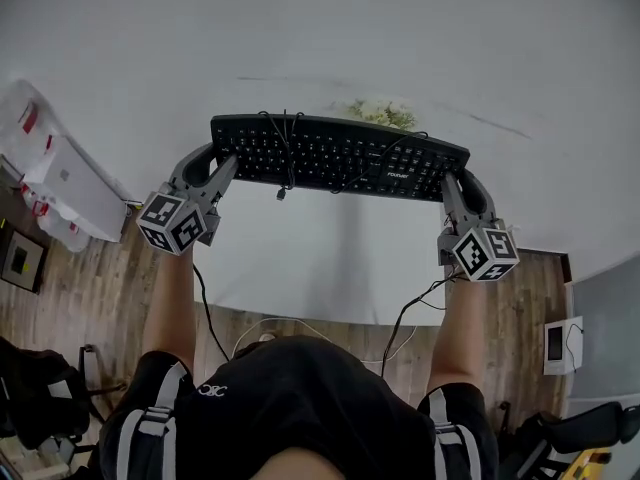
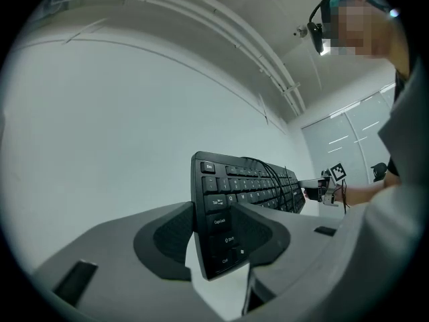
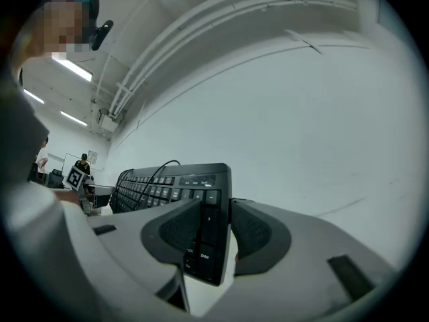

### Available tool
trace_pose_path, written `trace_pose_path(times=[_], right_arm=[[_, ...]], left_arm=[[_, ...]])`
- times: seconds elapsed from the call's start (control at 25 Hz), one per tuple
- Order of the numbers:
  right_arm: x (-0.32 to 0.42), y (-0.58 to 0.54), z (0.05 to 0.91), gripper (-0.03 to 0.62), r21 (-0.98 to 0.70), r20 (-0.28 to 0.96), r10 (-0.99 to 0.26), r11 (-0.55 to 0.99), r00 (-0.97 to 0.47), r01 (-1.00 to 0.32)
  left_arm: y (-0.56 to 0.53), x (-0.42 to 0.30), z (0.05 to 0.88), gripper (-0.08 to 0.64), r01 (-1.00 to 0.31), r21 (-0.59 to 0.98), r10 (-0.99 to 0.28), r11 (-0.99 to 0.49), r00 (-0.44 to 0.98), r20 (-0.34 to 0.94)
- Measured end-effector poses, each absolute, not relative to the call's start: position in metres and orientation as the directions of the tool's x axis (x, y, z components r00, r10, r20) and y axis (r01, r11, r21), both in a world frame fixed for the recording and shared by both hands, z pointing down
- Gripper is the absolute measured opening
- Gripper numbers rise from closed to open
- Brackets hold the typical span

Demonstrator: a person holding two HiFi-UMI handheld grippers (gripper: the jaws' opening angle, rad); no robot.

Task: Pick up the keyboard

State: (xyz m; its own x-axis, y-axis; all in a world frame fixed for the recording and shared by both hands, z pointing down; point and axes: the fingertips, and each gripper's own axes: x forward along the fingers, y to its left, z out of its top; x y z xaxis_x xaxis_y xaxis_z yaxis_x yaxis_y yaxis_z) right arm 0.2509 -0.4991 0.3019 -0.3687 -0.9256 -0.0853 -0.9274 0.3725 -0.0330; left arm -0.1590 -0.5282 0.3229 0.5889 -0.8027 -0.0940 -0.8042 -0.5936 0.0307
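Observation:
A black keyboard (image 1: 340,155) hangs in the air above the white table (image 1: 330,258), its cable (image 1: 288,140) looped over the keys. My left gripper (image 1: 222,163) is shut on its left end, my right gripper (image 1: 452,180) on its right end. In the left gripper view the keyboard (image 2: 231,200) stands on edge between the pads of the left gripper (image 2: 213,237), and the other gripper shows far off at its end. The right gripper view has the number-pad end of the keyboard (image 3: 201,206) clamped in the right gripper (image 3: 213,237).
The white table's near edge (image 1: 320,313) runs just below my hands, with wood floor beneath. White bags (image 1: 55,173) lie at the left. A yellowish patch (image 1: 382,114) sits on the table behind the keyboard. A grey cabinet (image 1: 600,328) stands at right.

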Motion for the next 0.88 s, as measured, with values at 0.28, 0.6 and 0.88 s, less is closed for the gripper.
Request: trace_pose_path(times=[0.28,0.6,0.88], right_arm=[[0.2502,-0.4961,0.2985,0.146,-0.045,-0.108,-0.922,0.378,-0.372,-0.925],[0.2510,-0.4977,0.3003,0.144,-0.066,-0.088,-0.924,0.378,-0.372,-0.924],[0.2515,-0.4998,0.3040,0.146,-0.065,-0.078,-0.925,0.376,-0.371,-0.924]], left_arm=[[-0.5251,-0.1602,0.3176,0.178,-0.810,0.008,-0.805,-0.586,0.581,-0.124],[-0.5248,-0.1599,0.3157,0.177,-0.811,0.010,-0.806,-0.585,0.581,-0.111],[-0.5255,-0.1597,0.3158,0.176,-0.811,0.008,-0.807,-0.584,0.580,-0.107]])
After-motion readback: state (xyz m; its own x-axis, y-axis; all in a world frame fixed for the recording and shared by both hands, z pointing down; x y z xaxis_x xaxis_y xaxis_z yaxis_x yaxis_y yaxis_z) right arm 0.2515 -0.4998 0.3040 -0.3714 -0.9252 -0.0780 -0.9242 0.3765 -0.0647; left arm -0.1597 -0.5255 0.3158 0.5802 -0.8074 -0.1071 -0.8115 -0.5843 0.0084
